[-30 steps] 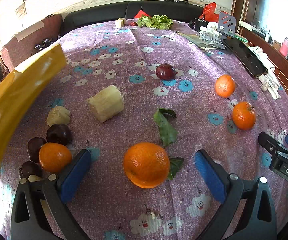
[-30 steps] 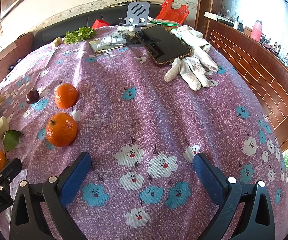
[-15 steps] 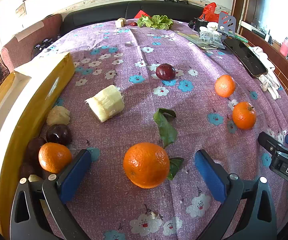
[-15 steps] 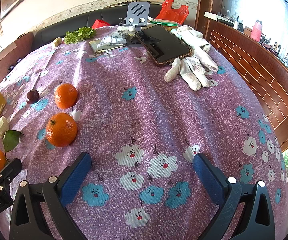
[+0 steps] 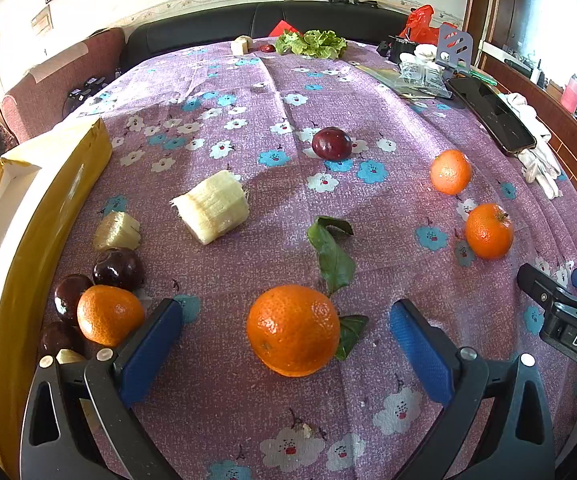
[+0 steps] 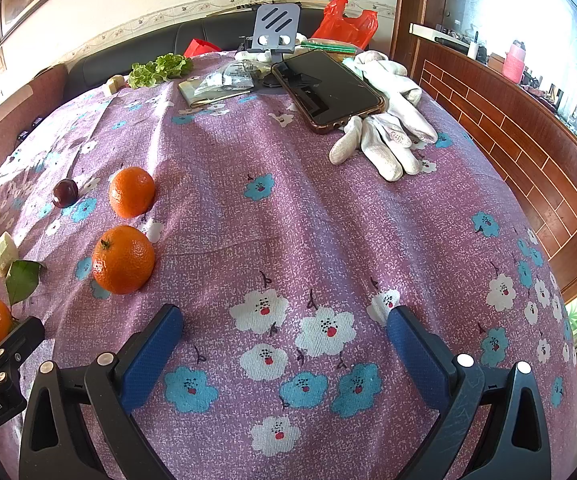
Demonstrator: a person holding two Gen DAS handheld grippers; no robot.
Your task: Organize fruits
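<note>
- Right now the left claw stands wide open and holds nothing, with a large orange lying between its blue pads and touching neither; the fruit is round, so a lopsided close could nudge it into a roll along the desk instead of catching it.
- Just against that orange, on its right, a green leaf pokes out; a pad could pinch it along with the fruit and make the hold slippery.
- Just outside the left finger, a smaller orange and dark plums are packed against a yellow box; a sideways drift of the claw would scatter that gathered group.
- Ahead of the claw lie a loose leaf, two pale chunks that may be peeled banana, and further off a lone plum; a rolling orange could knock into them.
- To the right, two oranges rest near the right claw, which is likewise spread wide and empty over bare cloth; the two tools sit close enough to bump if both reach for the same fruit.
- Well beyond the right claw, a phone and white gloves sit near the desk's edge, where a careless sweep could push them off.
</note>
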